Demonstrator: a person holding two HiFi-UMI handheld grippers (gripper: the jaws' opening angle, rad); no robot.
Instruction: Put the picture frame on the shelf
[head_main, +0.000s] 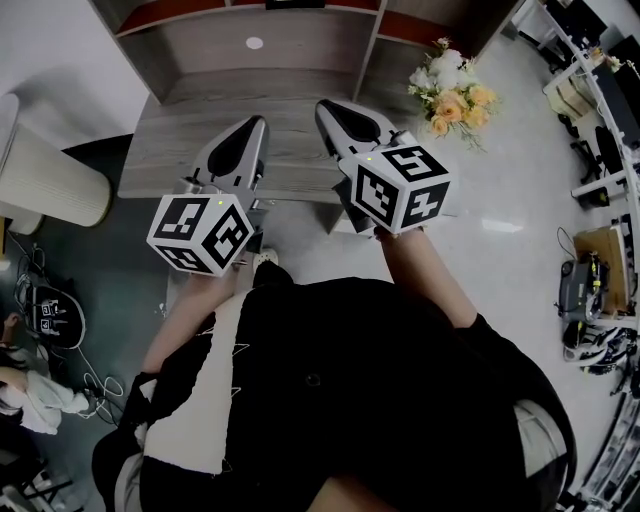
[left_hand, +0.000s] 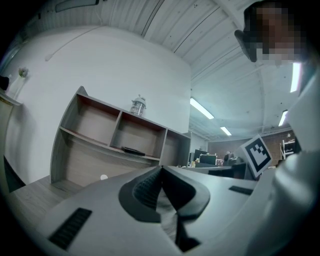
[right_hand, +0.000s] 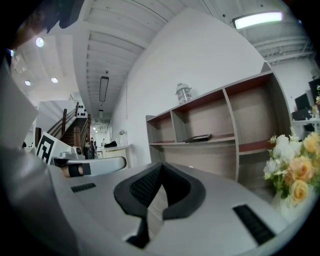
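Now: left gripper (left_hand: 161, 168), right gripper (right_hand: 161, 164) jaws pressed together; flat picture frame (right_hand: 199, 137) on woodgrain shelf (right_hand: 229, 120).

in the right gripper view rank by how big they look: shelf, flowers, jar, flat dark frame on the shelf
1. shelf
2. flowers, cut off at the edge and nearer the camera, so unsure
3. jar and frame: too alike to rank

White wall (left_hand: 125, 65), ribbed ceiling (left_hand: 170, 25) with strip lights (left_hand: 201, 108), glossy pale floor (head_main: 500, 180), grey wooden desk (head_main: 180, 150)
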